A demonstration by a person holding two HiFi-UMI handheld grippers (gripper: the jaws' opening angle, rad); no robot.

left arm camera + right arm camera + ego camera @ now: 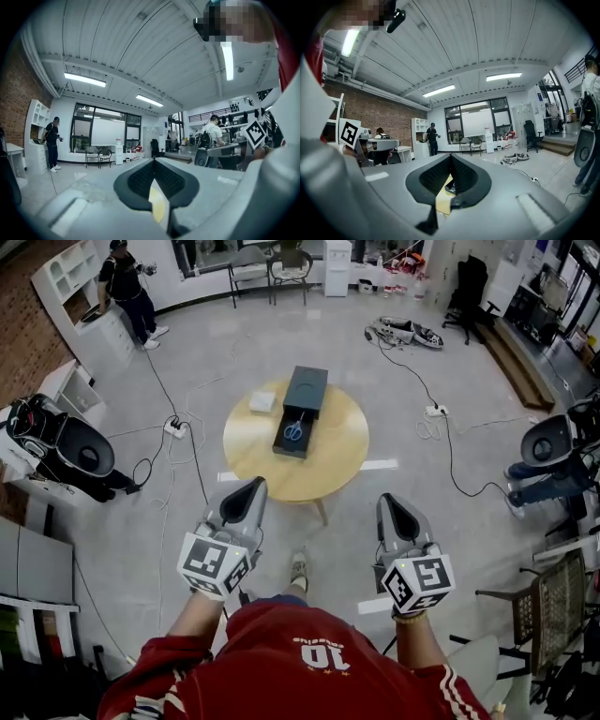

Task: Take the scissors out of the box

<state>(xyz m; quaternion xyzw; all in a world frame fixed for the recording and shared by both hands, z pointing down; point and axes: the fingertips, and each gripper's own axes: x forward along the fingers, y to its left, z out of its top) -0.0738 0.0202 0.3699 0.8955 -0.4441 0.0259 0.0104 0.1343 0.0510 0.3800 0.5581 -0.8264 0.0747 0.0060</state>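
Observation:
Blue-handled scissors [293, 430] lie inside an open dark box [286, 444] on a round wooden table [337, 460]; the box's lid part [307, 390] extends toward the far side. Both grippers hover short of the table's near edge, pointing at it. My left gripper [251, 486] has its jaws closed together with nothing between them. My right gripper [387, 500] also tapers to a closed tip and holds nothing. In the left gripper view the left gripper [154, 160] shows a sliver of the table [158, 206] below the tips. Below the right gripper [451, 156] in its own view, the box [451, 187] peeks through.
A small white box [262, 401] sits on the table's far left. Cables and a power strip [175, 427] run over the floor left of the table. Black seats stand at left [80, 451] and right [553, 442]. A person [127, 287] stands by white shelves at back left.

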